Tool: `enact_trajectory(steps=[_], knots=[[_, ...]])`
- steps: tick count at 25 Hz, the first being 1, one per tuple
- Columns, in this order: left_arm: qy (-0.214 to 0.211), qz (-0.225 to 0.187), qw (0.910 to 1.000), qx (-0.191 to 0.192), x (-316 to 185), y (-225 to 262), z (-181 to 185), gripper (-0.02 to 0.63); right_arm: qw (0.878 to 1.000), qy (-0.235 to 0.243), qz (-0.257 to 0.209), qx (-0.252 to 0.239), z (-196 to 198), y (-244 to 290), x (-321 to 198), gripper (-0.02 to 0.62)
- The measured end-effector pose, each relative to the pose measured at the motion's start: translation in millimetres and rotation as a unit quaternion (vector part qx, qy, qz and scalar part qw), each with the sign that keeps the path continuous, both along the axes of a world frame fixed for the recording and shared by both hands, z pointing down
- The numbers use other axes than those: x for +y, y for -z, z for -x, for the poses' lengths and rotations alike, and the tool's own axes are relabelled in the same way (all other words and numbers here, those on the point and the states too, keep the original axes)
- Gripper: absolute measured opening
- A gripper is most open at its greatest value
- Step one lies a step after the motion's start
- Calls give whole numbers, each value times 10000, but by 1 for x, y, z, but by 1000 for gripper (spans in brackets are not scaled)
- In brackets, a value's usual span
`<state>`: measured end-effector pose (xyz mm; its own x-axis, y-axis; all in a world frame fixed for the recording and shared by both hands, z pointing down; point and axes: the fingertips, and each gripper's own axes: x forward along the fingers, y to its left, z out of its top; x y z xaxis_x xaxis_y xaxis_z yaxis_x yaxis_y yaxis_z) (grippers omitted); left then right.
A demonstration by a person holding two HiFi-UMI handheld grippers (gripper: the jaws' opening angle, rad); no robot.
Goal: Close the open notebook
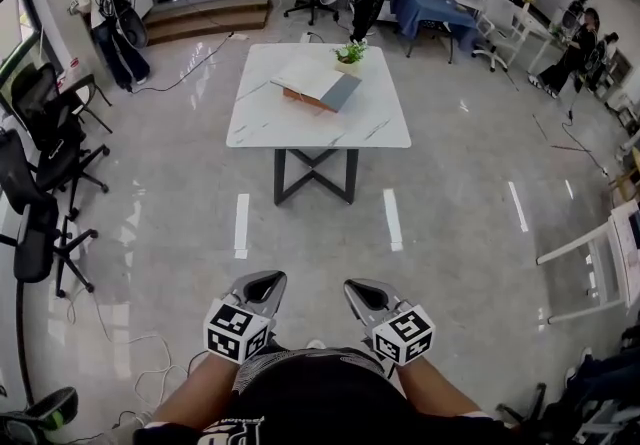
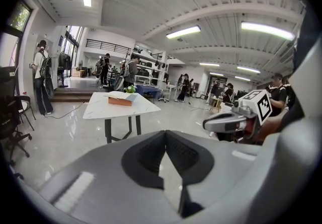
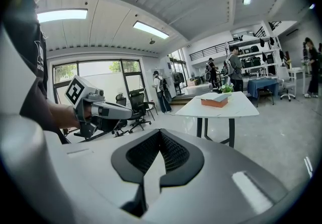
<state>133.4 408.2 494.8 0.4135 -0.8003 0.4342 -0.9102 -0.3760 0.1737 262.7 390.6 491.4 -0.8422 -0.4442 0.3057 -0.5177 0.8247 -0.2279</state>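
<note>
Left hand-held gripper (image 1: pixel 263 285) and right hand-held gripper (image 1: pixel 361 292) sit near the person's body, jaws closed tip to tip, holding nothing. Well apart, the open white-paged notebook (image 1: pixel 318 84) lies on the far white marble desk (image 1: pixel 262 123).

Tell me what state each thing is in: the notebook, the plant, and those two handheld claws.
Notebook: open, lying on the table.
Potted plant: upright, just beyond the notebook.
Left gripper: jaws together, empty, well short of the table.
Right gripper: jaws together, empty.
</note>
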Motion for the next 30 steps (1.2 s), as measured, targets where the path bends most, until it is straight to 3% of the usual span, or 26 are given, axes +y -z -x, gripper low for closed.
enact_trajectory(steps=[6, 16, 30], knots=[[-31, 21, 10000, 16, 2, 2, -12, 58, 9999, -48, 113, -8, -11, -6, 0, 0], [-61, 45, 10000, 27, -18, -4, 0, 58, 9999, -78, 112, 8, 0, -9, -19, 0], [-158, -128, 9997, 164, -121, 8, 54, 58, 9997, -145, -56, 166, 58, 9, -111, 0]])
